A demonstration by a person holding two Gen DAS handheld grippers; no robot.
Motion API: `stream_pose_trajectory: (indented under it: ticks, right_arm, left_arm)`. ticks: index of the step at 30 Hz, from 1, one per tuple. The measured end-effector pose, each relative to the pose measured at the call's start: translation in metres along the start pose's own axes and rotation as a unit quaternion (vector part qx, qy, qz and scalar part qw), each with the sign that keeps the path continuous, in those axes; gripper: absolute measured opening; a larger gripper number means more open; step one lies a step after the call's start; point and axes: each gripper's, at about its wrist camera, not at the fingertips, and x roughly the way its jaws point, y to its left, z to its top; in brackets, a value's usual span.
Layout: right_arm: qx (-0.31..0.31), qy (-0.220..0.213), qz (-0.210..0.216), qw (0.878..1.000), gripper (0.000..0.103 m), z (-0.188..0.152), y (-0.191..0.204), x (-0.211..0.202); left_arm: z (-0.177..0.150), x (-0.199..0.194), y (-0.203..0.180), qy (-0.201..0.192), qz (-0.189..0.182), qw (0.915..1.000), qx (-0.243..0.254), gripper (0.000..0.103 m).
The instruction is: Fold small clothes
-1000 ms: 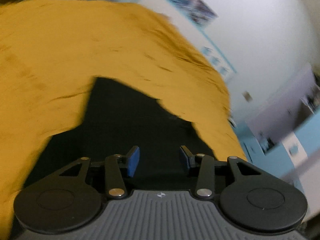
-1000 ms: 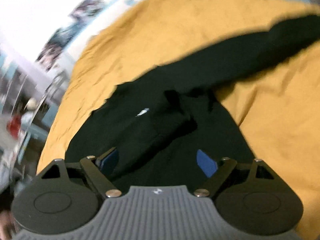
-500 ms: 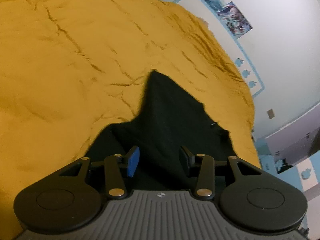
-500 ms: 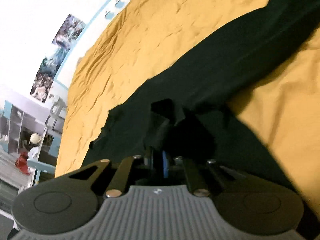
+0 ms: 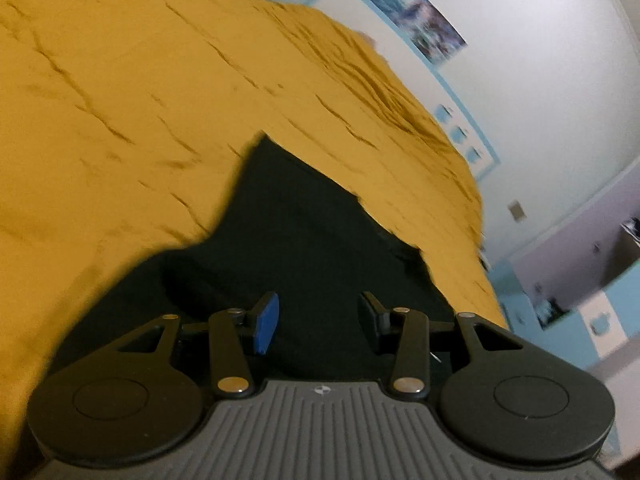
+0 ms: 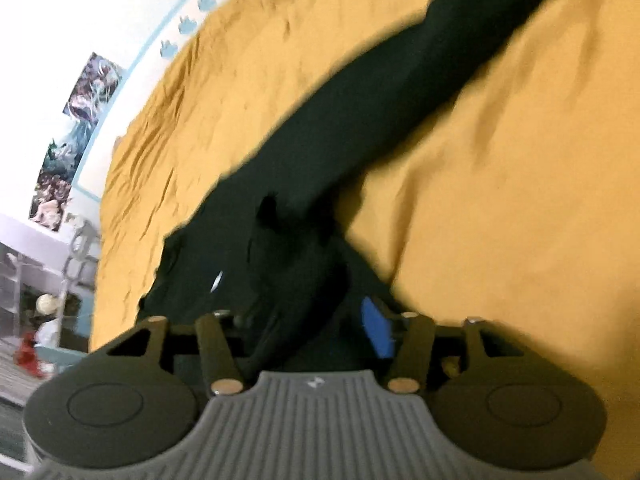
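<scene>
On the rumpled mustard-yellow bed cover (image 5: 168,92) lies the black long-sleeved cloth garment (image 6: 360,132) (one sleeve stretched away). Your right gripper (image 6: 308,320) has just been opening, a bunched fold between its jaws; your left gripper (image 5: 318,322) hovers released above it.

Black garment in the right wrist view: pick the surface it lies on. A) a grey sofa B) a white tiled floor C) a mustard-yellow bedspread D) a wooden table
C: the black garment stretches across the wrinkled mustard-yellow bedspread, which surrounds it on both sides.
</scene>
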Motion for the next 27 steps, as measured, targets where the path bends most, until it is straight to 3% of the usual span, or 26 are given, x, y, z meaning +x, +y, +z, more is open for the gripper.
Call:
stream_pose_trajectory:
  ticks: [4,8,12,19,22,23,24,25,27]
  right_arm:
    - [-0.003,-0.098,-0.054,0.994,0.062,0.047,-0.038,-0.039]
    - [0.101,-0.168,-0.097,0.976,0.064,0.105,-0.104,-0.057]
    - [0.161,-0.202,-0.114,0.959,0.065,0.152,-0.146,-0.052]
    - [0.237,-0.252,-0.135,0.928,0.074,0.204,-0.198,-0.034]
    - [0.224,-0.26,-0.146,0.928,0.075,0.221,-0.196,-0.022]
    - [0.211,-0.257,-0.15,0.931,0.06,0.223,-0.196,-0.021]
    - [0.195,-0.254,-0.154,0.935,0.031,0.227,-0.192,-0.019]
    - [0.185,-0.246,-0.157,0.938,0.021,0.226,-0.195,-0.022]
    - [0.182,-0.236,-0.15,0.943,0.016,0.231,-0.198,-0.022]
  left_arm:
    - [-0.021,0.005,-0.026,0.034,-0.03,0.9987,0.024,0.052]
    - [-0.052,0.012,-0.049,0.072,-0.047,0.9946,0.057,0.054]
    - [-0.077,0.024,-0.063,0.112,-0.05,0.9901,0.07,0.055]
    - [-0.085,0.026,-0.076,0.12,-0.026,0.9891,0.081,0.055]
    - [-0.087,0.028,-0.077,0.126,-0.018,0.9888,0.077,0.056]
    - [-0.088,0.028,-0.077,0.128,-0.016,0.9885,0.078,0.056]
    - [-0.088,0.029,-0.077,0.13,-0.012,0.9883,0.078,0.056]
    - [-0.088,0.03,-0.077,0.133,-0.011,0.9881,0.077,0.056]
    - [-0.088,0.031,-0.078,0.136,-0.013,0.9878,0.075,0.056]
